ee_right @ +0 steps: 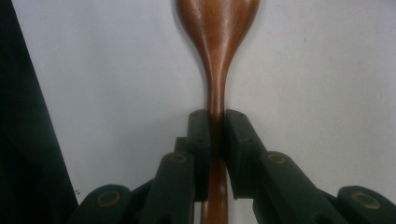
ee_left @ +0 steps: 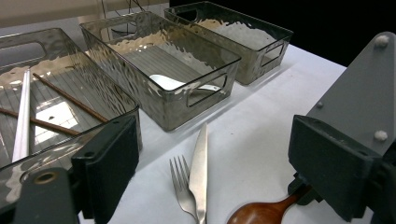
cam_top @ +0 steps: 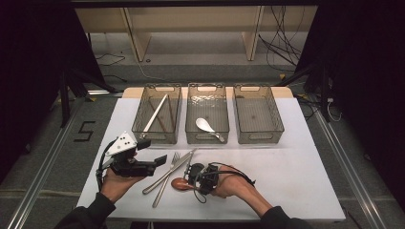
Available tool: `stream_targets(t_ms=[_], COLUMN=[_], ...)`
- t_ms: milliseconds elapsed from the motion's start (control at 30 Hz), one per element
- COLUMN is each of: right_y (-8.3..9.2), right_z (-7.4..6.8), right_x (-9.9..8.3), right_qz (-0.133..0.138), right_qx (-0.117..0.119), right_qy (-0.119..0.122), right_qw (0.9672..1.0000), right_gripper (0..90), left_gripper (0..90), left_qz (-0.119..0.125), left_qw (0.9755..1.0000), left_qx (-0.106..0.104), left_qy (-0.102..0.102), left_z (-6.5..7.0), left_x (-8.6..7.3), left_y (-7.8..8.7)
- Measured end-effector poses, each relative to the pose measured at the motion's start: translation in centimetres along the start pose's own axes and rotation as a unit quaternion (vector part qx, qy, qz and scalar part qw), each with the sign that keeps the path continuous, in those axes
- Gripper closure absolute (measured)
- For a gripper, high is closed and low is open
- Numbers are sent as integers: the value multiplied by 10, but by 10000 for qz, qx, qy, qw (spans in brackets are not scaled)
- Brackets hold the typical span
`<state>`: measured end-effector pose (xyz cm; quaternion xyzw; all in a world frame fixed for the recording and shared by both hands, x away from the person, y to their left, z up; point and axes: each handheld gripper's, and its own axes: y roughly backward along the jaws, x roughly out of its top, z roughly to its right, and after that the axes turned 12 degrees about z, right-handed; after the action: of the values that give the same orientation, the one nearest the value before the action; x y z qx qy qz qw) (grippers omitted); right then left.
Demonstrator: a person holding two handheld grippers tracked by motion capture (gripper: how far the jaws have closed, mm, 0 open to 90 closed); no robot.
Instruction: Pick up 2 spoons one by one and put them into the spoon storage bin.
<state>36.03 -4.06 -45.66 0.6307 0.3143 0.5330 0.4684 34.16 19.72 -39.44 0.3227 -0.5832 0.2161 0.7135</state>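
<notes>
Grasp step: my right gripper [ee_right: 216, 140] is clamped on the wooden spoon's [ee_right: 217, 42] handle, spoon lying on the table [cam_top: 286, 176] beside the fork [cam_top: 168, 177]. Left gripper [cam_top: 143, 164] hovers, jaws apart. Next: lift, carry to middle bin [cam_top: 207, 137], I'd guess.

Dim, dark surroundings; the white table [cam_top: 296, 162] is evenly lit, soft focus throughout.

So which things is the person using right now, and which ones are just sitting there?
In use:
- right tool, shut on the wooden spoon
- the three clear bins, probably where cutlery gets sorted

Just lying about:
- fork and knife on the table
- white spoon in the middle bin
- chopsticks in the left bin
- left tool, open, holding nothing
</notes>
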Motion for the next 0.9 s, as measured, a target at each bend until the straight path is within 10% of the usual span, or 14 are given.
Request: stream_targets(t_ms=[667,900], right_y=[36,70], right_z=[19,38], right_x=[-11,-17], right_qz=[555,1257], right_qx=[-112,-341], right_qy=[-317,-694], right_qw=[9979,9890], right_gripper=[817,817], left_gripper=[160,160], left_qz=[4,9], left_qw=[10000,10000], left_qx=[8,11], left_qy=[7,12], left_z=[0,1], left_x=[0,0], left_y=[0,0])
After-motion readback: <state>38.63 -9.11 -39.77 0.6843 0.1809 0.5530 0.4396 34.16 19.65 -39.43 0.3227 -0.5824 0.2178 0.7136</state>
